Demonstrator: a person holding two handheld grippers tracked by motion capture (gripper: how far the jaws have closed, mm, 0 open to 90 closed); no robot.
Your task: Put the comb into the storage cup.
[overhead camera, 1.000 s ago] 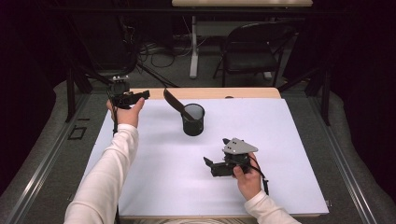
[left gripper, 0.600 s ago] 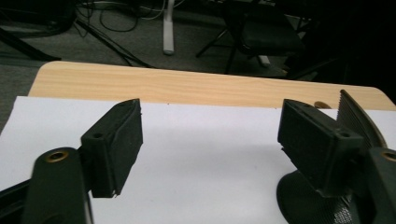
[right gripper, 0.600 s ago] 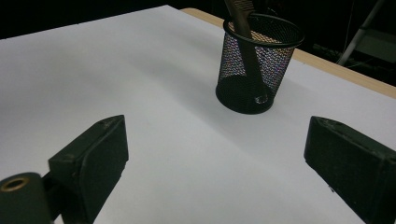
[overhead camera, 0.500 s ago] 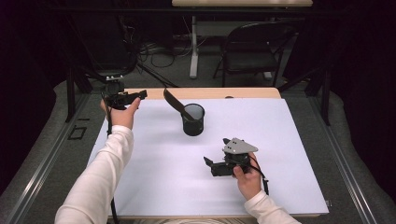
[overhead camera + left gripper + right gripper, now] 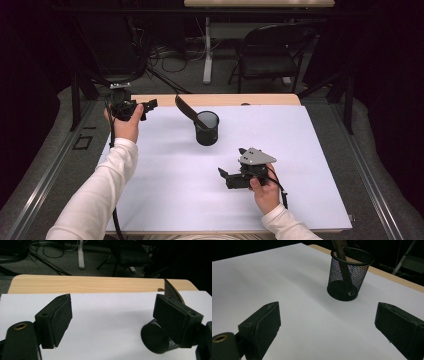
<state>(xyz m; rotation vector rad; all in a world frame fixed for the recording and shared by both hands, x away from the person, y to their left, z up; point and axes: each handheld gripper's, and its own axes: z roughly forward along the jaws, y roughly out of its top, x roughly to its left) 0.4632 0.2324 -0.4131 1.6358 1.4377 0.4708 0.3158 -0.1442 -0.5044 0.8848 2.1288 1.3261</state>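
Nearest the person, the right gripper point(image 5: 226, 176) rested on the white sheet point(image 5: 320, 165) in front of the black mesh cup point(image 5: 206, 128), jaws wide with only bare sheet between them. The cup stood upright mid-table, a dark comb point(image 5: 186, 108) leaning out of it to the left (its teeth hard to make out). Left of the cup and beyond it, the left gripper point(image 5: 148, 106) hung empty, jaws just opened wide. Behind the cup stood a chair point(image 5: 270, 52); no writing was legible.
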